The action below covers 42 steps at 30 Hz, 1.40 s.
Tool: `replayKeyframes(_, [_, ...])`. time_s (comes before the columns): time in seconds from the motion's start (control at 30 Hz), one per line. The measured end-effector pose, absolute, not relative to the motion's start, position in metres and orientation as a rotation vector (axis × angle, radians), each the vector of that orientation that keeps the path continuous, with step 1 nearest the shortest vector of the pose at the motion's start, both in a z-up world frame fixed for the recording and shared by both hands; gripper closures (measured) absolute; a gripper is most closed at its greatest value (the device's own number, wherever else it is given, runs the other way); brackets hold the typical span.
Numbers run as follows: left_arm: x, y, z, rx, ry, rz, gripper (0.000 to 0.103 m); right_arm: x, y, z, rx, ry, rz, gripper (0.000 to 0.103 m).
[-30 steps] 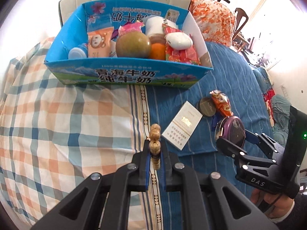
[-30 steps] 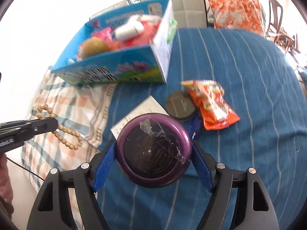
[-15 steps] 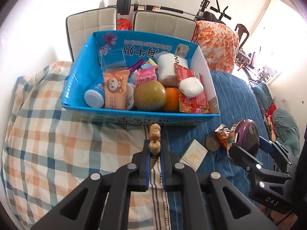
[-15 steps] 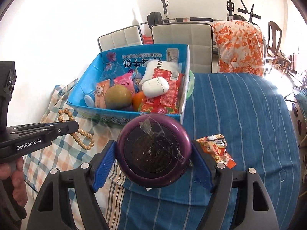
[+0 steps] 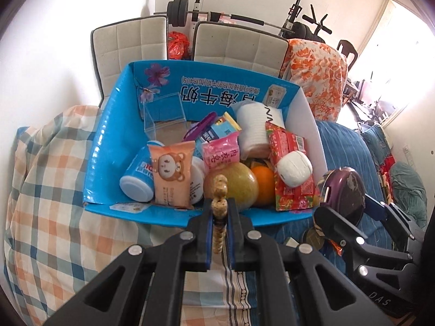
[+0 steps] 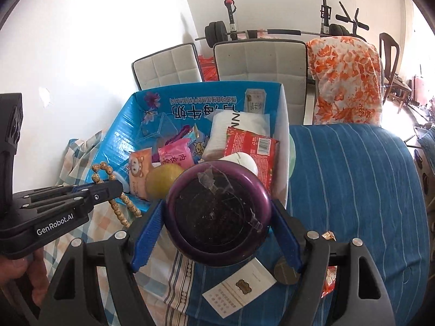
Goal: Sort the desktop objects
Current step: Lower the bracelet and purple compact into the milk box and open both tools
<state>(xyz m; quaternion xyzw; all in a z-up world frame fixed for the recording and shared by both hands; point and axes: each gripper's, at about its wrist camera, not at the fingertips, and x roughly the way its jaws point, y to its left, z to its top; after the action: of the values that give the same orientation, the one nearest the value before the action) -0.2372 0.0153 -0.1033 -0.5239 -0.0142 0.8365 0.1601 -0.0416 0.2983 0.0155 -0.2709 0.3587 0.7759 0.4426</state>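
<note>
**Both hands loaded at the box edge**

While the left gripper [image 5: 219, 218] pinches a wooden bead string [image 5: 219, 190] at the blue cardboard box's [image 5: 108, 146] near rim, the right gripper [image 6: 217, 214] clamps a round purple tin [image 6: 218, 212] alongside. Box is crammed; only its back-left corner looks free.

Count at this moment: one blue carton [image 5: 108, 146]; two round fruits inside it, one yellow-green [image 5: 233, 187], one orange [image 5: 262, 182]; one white oval case [image 5: 293, 168]; one clear plastic box [image 5: 163, 114]; one bead string [image 6: 119, 203]; one purple round tin [image 6: 220, 212]; one white card [image 6: 239, 285]; two grey padded chair backs [image 6: 261, 59]; two grippers, left [image 5: 219, 217] and right [image 6: 217, 233].
</note>
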Motion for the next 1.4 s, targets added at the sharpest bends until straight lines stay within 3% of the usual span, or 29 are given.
replayKeyframes(0.7, [-0.33, -0.001, -0.127, -1.548, -0.133, 2.416, 0.095, -0.113, 0.367, -0.01, -0.769, 0.833, 1.921, 0.025])
replayKeyframes(1.23, [-0.349, 0.003, -0.149, -1.621, -0.16, 2.391, 0.094, -0.131, 0.391, -0.023, -0.845, 0.826, 1.92, 0.024])
replayKeyframes(1.27, [-0.348, 0.002, -0.149, -1.62, -0.175, 2.39, 0.089, -0.13, 0.391, -0.023, -0.85, 0.834, 1.922, 0.023])
replayKeyframes(1.4, [-0.342, -0.002, -0.14, -1.618, -0.198, 2.427, 0.041, -0.113, 0.386, -0.016, -0.793, 0.866, 1.946, 0.017])
